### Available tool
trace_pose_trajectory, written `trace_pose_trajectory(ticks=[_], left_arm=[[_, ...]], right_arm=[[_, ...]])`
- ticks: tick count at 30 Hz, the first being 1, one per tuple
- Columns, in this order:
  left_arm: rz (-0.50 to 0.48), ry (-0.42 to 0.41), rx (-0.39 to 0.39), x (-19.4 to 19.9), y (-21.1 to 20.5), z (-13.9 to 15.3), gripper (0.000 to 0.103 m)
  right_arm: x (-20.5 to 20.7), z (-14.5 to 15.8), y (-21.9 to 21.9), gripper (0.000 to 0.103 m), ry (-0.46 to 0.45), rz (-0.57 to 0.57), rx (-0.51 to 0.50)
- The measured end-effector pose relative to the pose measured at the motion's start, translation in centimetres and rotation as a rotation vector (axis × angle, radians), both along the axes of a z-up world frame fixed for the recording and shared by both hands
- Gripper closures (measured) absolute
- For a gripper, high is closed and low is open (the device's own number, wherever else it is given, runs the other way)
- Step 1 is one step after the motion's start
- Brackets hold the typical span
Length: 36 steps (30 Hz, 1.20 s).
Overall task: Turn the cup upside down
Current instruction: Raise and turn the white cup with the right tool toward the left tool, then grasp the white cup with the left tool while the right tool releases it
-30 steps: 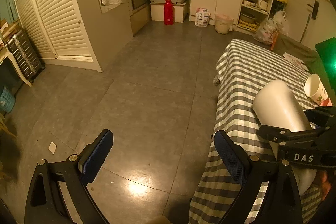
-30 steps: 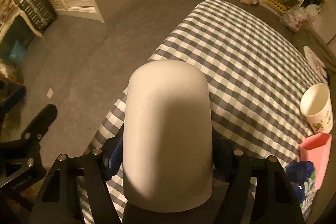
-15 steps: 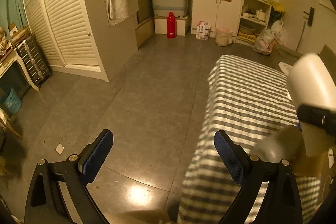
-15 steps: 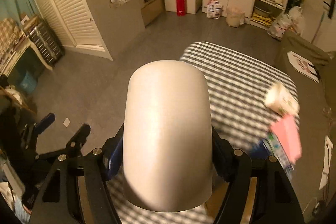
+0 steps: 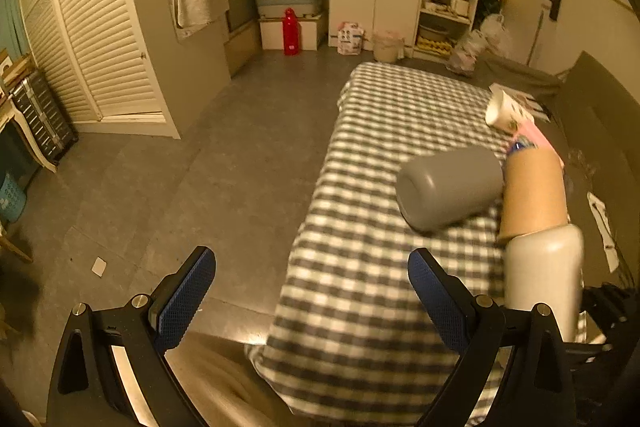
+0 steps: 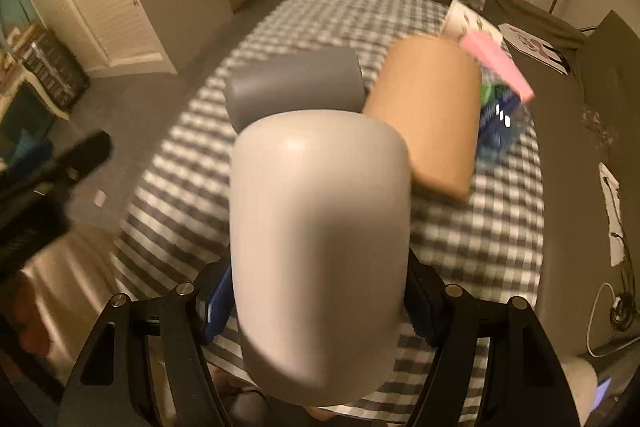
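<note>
The right gripper (image 6: 316, 307) is clamped on the white cup (image 6: 320, 251), its blue pads pressed against the sides near the rim end, the closed base pointing away from the camera. In the left wrist view the same cup (image 5: 544, 275) appears base-up near the front of the table, so the turn looks mostly made and the set-down remains. The left gripper (image 5: 312, 303) hangs with its fingers wide apart and nothing between them, out past the table's near-left corner.

The main risk, as I judge it, is crowding — just beyond the white cup sit a grey cup (image 6: 294, 83) and a tan cup (image 6: 428, 115), both apparently inverted and close together. Lowering the white cup while tilted could knock either one, or land it on one edge of the rim so it topples on release. The smooth rounded wall could also slip in the pads if the grip loosens early.

The surface is a table under a grey-and-white checked cloth (image 5: 360, 307), which may bunch under a sliding rim. Farther back lie a patterned paper cup (image 5: 505, 110) and a pink box (image 6: 496, 67). Beyond: grey tiled floor, a red bottle (image 5: 291, 31), louvred doors (image 5: 100, 39) and a white cabinet (image 5: 376, 7).
</note>
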<state>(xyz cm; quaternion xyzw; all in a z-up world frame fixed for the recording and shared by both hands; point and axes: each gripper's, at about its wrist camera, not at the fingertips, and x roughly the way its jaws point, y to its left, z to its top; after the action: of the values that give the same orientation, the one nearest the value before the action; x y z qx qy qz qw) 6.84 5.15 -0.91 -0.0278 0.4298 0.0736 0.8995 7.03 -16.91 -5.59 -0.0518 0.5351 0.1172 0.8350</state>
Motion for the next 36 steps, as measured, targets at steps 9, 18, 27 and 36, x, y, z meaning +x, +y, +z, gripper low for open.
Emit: trace_pose_trajectory(ticks=[9,18,27,36], left_arm=[[0.007,0.033,0.019,-0.9,-0.9,-1.2,0.003],[-0.015,0.051,0.03,-0.8,-1.9,-1.4,0.003],[-0.112,0.094,-0.059,0.8,-6.3,-0.5,0.003],[-0.241,0.25,-0.195,4.2,-12.5,-1.8,0.004]], right_arm=[[-1.4,-2.7,-0.6,0.032,0.032,0.006,0.012],[-2.3,-0.6,-2.8,0.018,-0.025,0.017,0.088],[-3.3,3.1,-9.6,0.016,-0.093,-0.073,0.059],[-2.9,2.7,-14.7,0.016,-0.096,-0.16,0.104]])
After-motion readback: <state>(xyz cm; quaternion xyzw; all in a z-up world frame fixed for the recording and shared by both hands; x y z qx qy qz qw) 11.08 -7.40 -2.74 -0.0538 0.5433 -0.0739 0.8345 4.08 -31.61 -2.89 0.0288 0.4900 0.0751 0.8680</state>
